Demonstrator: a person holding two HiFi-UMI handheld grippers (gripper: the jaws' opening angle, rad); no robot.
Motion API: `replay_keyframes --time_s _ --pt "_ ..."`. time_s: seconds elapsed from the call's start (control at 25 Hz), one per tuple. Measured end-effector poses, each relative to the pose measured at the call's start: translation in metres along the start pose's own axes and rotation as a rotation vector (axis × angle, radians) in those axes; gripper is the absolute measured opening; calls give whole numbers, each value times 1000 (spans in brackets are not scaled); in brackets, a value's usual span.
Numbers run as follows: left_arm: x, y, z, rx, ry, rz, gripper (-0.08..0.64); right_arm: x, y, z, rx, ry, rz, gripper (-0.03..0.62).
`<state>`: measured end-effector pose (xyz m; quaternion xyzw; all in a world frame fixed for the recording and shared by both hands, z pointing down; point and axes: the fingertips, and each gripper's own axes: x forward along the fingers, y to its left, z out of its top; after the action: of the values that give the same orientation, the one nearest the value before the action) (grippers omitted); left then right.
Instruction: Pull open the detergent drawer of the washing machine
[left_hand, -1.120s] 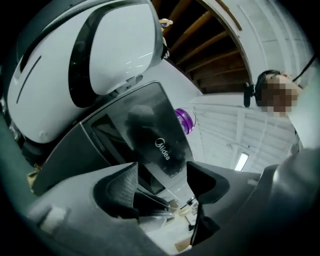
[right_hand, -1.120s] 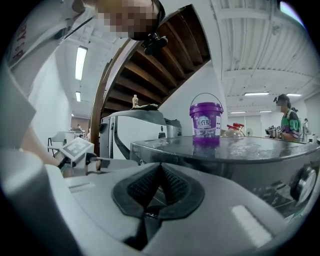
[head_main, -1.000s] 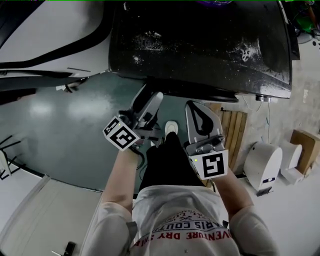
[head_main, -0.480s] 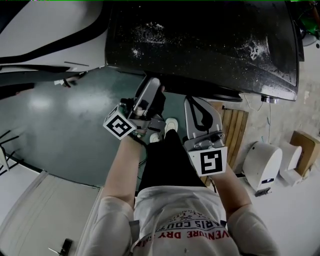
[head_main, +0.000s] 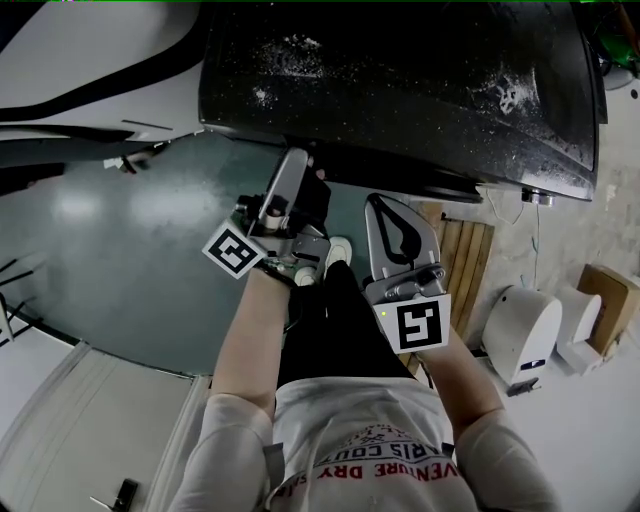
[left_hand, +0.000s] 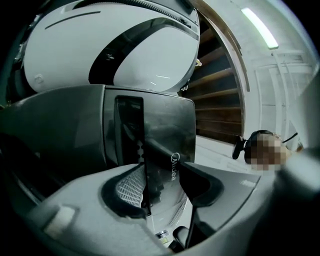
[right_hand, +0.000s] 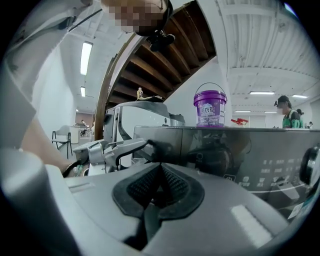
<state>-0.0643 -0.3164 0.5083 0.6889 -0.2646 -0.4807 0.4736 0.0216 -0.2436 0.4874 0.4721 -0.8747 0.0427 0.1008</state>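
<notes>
The washing machine (head_main: 400, 90) fills the top of the head view as a dark, speckled lid; its front is hidden under the lid's edge there. My left gripper (head_main: 298, 168) reaches in under that edge. In the left gripper view the glossy detergent drawer front (left_hand: 167, 130) with white lettering stands between the two pads of the left gripper (left_hand: 165, 176). The jaws are closing round it, and a strip of the panel still shows beside the right pad. My right gripper (head_main: 390, 212) hangs shut and empty just right of the left one, its pads together (right_hand: 157, 192), short of the machine's control panel (right_hand: 260, 165).
A purple bucket (right_hand: 210, 105) sits on the machine's lid. A white rounded appliance (head_main: 90, 60) stands to the left. Wooden slats (head_main: 470, 260), a white device (head_main: 525, 330) and a cardboard box (head_main: 610, 290) lie on the floor at the right. A person (right_hand: 286, 112) stands far off.
My left gripper has rolled and pushed its tips up under the machine's front edge, and its jaws have narrowed. The right gripper has sunk slightly.
</notes>
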Motion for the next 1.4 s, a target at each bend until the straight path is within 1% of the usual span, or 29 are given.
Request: replay_keyframes --time_s 0.12,0.36,0.44,0.48,0.6,0.72,0.96,1.16,1.4 --pt "-2 0 1 -29 -31 -10 206 -5 -2 -1 5 -2 -5 2" --pt "-4 0 2 -52 -53 -19 189 -15 -3 -5 -6 2 -5 2" --pt "-10 -3 0 -43 -53 -31 185 -17 -3 -5 -11 0 -2 2" --pt "-16 -6 -2 -28 -52 -41 171 -18 -2 -6 -18 1 2 2" --pt "-27 -11 -5 12 -48 -52 166 -16 -4 -8 -39 3 11 2" --pt "-27 -11 -7 3 -33 -43 166 -17 -7 -8 -24 2 -10 2" --pt "-34 -14 -8 -8 -38 -27 164 -25 0 -5 -22 -10 -16 2" --pt "-46 -19 -12 -9 -19 -10 159 -33 9 -2 -12 -10 -29 2" --pt "-58 -26 -16 -41 23 30 161 -52 13 -11 -44 12 -67 2"
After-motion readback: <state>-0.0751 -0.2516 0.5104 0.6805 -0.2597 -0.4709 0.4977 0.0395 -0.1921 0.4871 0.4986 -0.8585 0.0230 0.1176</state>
